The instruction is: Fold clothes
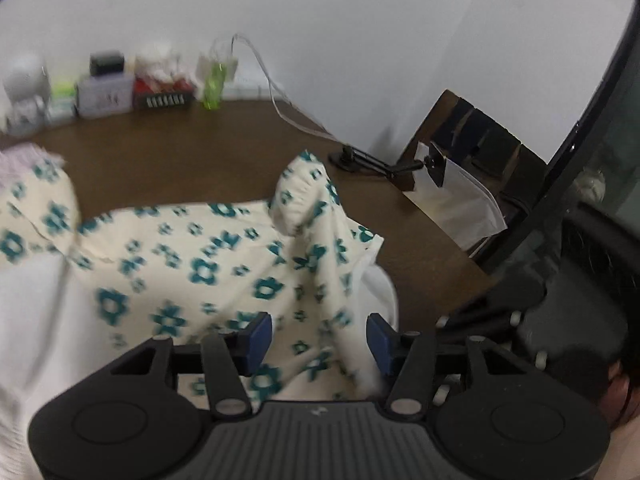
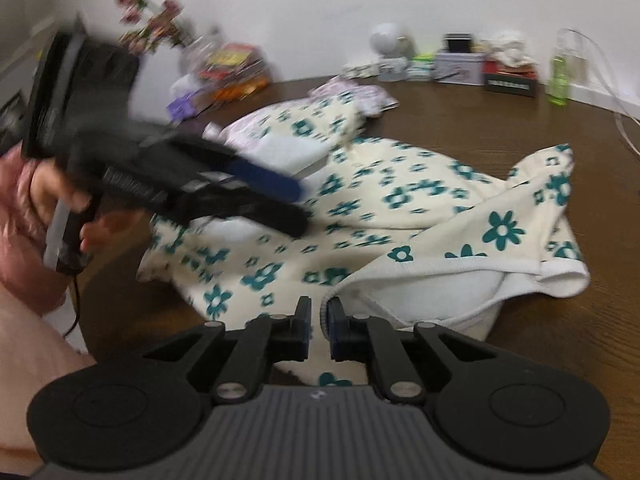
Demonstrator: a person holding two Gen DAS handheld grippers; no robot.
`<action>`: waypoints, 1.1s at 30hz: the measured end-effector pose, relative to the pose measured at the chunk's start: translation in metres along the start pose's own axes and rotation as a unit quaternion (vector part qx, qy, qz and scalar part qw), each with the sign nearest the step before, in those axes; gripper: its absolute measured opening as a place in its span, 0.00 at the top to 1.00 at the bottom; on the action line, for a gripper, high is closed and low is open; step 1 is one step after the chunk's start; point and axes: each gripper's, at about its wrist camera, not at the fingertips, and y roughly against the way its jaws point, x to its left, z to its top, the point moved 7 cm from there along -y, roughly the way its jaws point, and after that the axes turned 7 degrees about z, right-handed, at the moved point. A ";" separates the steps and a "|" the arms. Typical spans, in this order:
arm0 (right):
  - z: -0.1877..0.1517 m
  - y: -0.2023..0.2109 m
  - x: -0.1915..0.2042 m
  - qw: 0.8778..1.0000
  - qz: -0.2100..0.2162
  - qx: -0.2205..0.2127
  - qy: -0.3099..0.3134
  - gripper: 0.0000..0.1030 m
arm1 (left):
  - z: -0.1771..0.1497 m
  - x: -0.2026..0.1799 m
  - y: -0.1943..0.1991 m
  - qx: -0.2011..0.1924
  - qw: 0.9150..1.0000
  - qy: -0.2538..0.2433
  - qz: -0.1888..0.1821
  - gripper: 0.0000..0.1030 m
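One cream fleece garment printed with teal flowers (image 2: 400, 200) is lying rumpled across the brown wooden counter (image 2: 500, 120), and the right gripper (image 2: 319, 312) is pinching its white ribbed hem with its jaws nearly closed, while the left gripper (image 1: 319, 340) is hovering over the cloth with its jaws apart and nothing pressed between them. The thin hem is likely risking slipping free if pulled hard, and the loose bunched sleeve may be dragging the fold crooked. A second, paler pink-patterned garment (image 2: 352, 94) is lying behind, making two garments and two grippers.
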 end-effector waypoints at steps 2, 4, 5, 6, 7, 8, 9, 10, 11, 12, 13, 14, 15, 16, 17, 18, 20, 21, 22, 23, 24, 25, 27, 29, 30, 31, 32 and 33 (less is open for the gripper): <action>-0.001 -0.004 0.008 1.000 0.003 0.001 0.014 0.92 | -0.001 -0.001 -0.012 0.019 1.000 0.018 -0.004 0.53; 0.000 -0.005 0.014 1.000 -0.002 -0.004 0.030 0.92 | -0.004 -0.001 -0.024 0.040 0.998 0.040 -0.016 0.54; 0.001 -0.005 0.017 0.999 -0.003 -0.006 0.035 0.92 | -0.006 -0.001 -0.030 0.052 0.997 0.055 -0.027 0.63; 0.001 -0.006 0.019 0.999 -0.003 -0.007 0.040 0.92 | -0.008 0.000 -0.035 0.064 0.995 0.069 -0.038 0.69; 0.002 -0.007 0.020 0.999 -0.003 -0.008 0.042 0.92 | -0.009 0.000 -0.038 0.070 0.994 0.075 -0.047 0.85; 0.002 -0.007 0.022 0.999 -0.002 -0.009 0.045 0.92 | -0.010 -0.001 -0.042 0.075 0.992 0.081 -0.054 0.96; 0.002 -0.008 0.022 0.999 0.000 -0.009 0.046 0.91 | -0.011 0.000 -0.043 0.073 0.993 0.078 -0.051 0.96; 0.001 -0.007 0.022 0.999 0.003 -0.007 0.046 0.87 | -0.011 0.000 -0.041 0.064 0.995 0.070 -0.043 0.97; 0.000 -0.006 0.022 0.999 0.006 -0.004 0.046 0.83 | -0.010 0.000 -0.038 0.055 0.996 0.064 -0.037 0.97; -0.001 -0.002 0.022 0.999 0.011 -0.004 0.045 0.75 | -0.009 0.001 -0.035 0.048 0.996 0.062 -0.036 0.97; 0.001 0.006 0.018 0.999 0.007 -0.013 0.040 0.67 | -0.008 0.004 -0.030 0.039 0.997 0.062 -0.033 0.97; 0.003 0.015 0.014 0.999 0.002 -0.023 0.036 0.67 | -0.007 0.007 -0.024 0.029 0.997 0.062 -0.028 0.97; 0.004 0.024 0.010 0.999 -0.003 -0.033 0.031 0.67 | -0.005 0.011 -0.018 0.019 0.998 0.060 -0.023 0.97; 0.006 0.033 0.005 0.999 -0.008 -0.043 0.026 0.67 | -0.003 0.015 -0.010 0.009 0.998 0.059 -0.018 0.97; 0.009 0.039 -0.003 0.998 -0.032 -0.054 0.029 0.67 | -0.002 0.019 -0.004 0.000 0.998 0.060 -0.011 0.97; 0.013 0.046 -0.011 0.996 -0.059 -0.064 0.032 0.67 | -0.001 0.024 0.002 -0.008 0.998 0.061 -0.005 0.97; 0.019 0.056 -0.028 0.990 -0.111 -0.078 0.042 0.65 | -0.001 0.032 0.013 -0.019 0.998 0.063 0.007 0.97; 0.022 0.056 -0.037 0.987 -0.129 -0.080 0.047 0.63 | -0.002 0.036 0.017 -0.022 0.998 0.064 0.013 0.97; 0.024 0.055 -0.045 0.986 -0.139 -0.080 0.052 0.59 | -0.003 0.041 0.022 -0.023 0.997 0.064 0.020 0.97; 0.030 0.052 -0.053 0.985 -0.145 -0.079 0.053 0.57 | -0.005 0.046 0.026 -0.023 0.997 0.064 0.027 0.97; 0.036 0.048 -0.062 0.984 -0.151 -0.079 0.054 0.55 | -0.006 0.051 0.030 -0.023 0.997 0.064 0.035 0.97; 0.043 0.046 -0.069 0.984 -0.150 -0.082 0.052 0.54 | -0.008 0.055 0.032 -0.022 0.997 0.066 0.041 0.97; 0.061 0.037 -0.080 0.987 -0.127 -0.087 0.039 0.53 | -0.013 0.062 0.034 -0.019 0.996 0.070 0.052 0.97; 0.081 0.019 -0.086 0.991 -0.105 -0.085 0.022 0.47 | -0.014 0.065 0.032 -0.017 0.995 0.075 0.057 0.97; 0.092 0.007 -0.090 0.992 -0.097 -0.078 0.016 0.42 | -0.015 0.066 0.031 -0.016 0.995 0.078 0.060 0.97; 0.103 -0.006 -0.096 0.993 -0.090 -0.071 0.010 0.40 | -0.016 0.067 0.030 -0.015 0.995 0.078 0.061 0.97; 0.110 -0.017 -0.100 0.994 -0.086 -0.061 0.002 0.40 | -0.017 0.067 0.029 -0.015 0.995 0.076 0.063 0.97; 0.117 -0.029 -0.105 0.995 -0.082 -0.051 -0.007 0.40 | -0.018 0.068 0.029 -0.015 0.995 0.073 0.064 0.97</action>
